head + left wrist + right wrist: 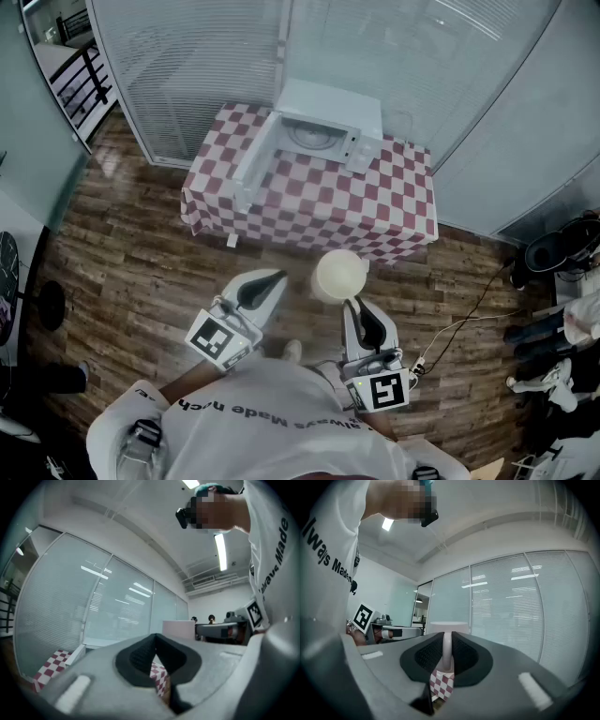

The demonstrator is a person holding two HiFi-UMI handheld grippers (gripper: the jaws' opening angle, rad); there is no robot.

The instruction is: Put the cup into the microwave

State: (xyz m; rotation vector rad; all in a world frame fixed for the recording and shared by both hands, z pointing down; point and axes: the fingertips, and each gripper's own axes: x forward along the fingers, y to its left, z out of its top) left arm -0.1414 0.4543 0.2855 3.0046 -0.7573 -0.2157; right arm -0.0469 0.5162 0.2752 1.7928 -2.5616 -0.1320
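Head view: the right gripper (354,305) carries the cup (339,274) above the floor, well apart from the microwave (328,127). The microwave's door (255,167) stands open at the left, on the checked table (394,211). The left gripper (272,279) hangs near the cup. Left gripper view: the jaws meet with nothing between them. Right gripper view: the jaws are clamped on the cup's handle (447,651) alone. Judged risk: held by so narrow a part, the cup may pivot or slip in transit, or clip the door or cavity edge on entry.
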